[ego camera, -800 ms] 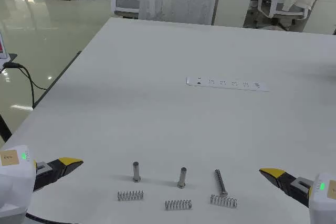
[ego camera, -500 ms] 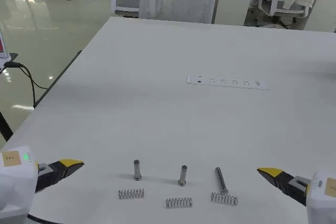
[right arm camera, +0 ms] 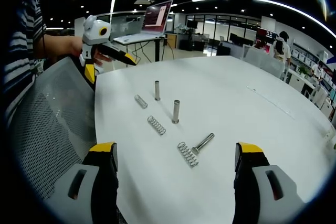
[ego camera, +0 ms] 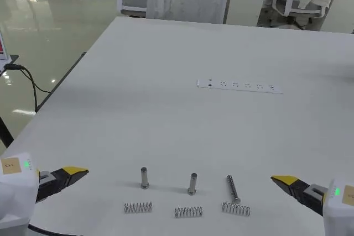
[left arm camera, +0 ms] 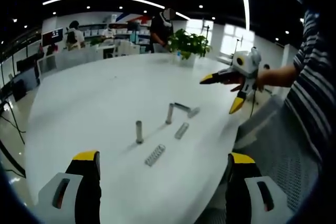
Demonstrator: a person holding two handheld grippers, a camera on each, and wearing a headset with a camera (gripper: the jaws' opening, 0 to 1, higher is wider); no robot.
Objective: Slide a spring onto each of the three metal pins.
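left hand-held gripper, right hand-held gripper, both wide open, empty, laptop in right gripper view

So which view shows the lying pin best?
The right gripper view: the lying pin is near and large, beside a spring. The head view shows that pin small; the left gripper view shows that pin far off.

Bright overhead lighting; sharp focus; fisheye-warped edges.
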